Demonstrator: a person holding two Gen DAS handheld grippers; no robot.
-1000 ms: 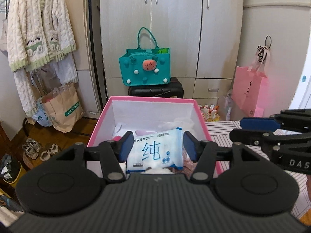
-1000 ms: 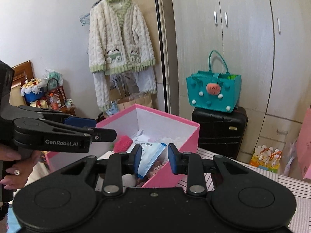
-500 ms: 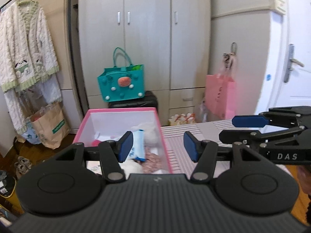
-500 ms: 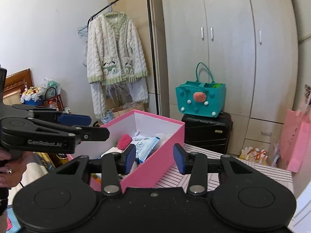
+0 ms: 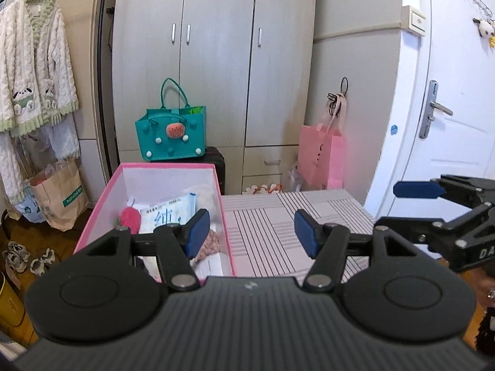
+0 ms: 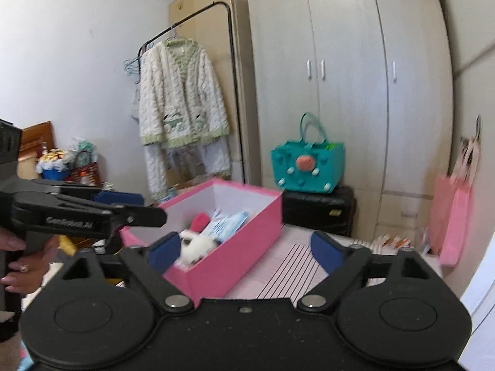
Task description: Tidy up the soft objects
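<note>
A pink box (image 5: 102,210) with a white inside stands on the striped table (image 5: 294,207). In it lie a blue-and-white wipes pack (image 5: 168,213), a red fuzzy piece (image 5: 130,216) and a pink knitted piece (image 5: 210,241). The right wrist view shows the box (image 6: 235,259), the wipes pack (image 6: 227,225) and a white plush (image 6: 198,247) near its front wall. My left gripper (image 5: 251,234) hovers over the box's right front corner, its jaws opening and empty. To its right, my right gripper (image 6: 244,252) is opening wide with nothing between the fingers.
A teal felt bag (image 5: 171,136) sits on a black suitcase (image 6: 318,210) behind the table. A pink paper bag (image 5: 321,160) hangs by the white door (image 5: 448,123). A cream cardigan (image 6: 182,102) hangs on a rack at the left, with a brown paper bag (image 5: 58,194) and shoes (image 5: 18,256) below.
Both grippers have drawn back and swung right from the box. The wipes pack seen between my left fingers now lies in the box. The right jaws have spread wide.
</note>
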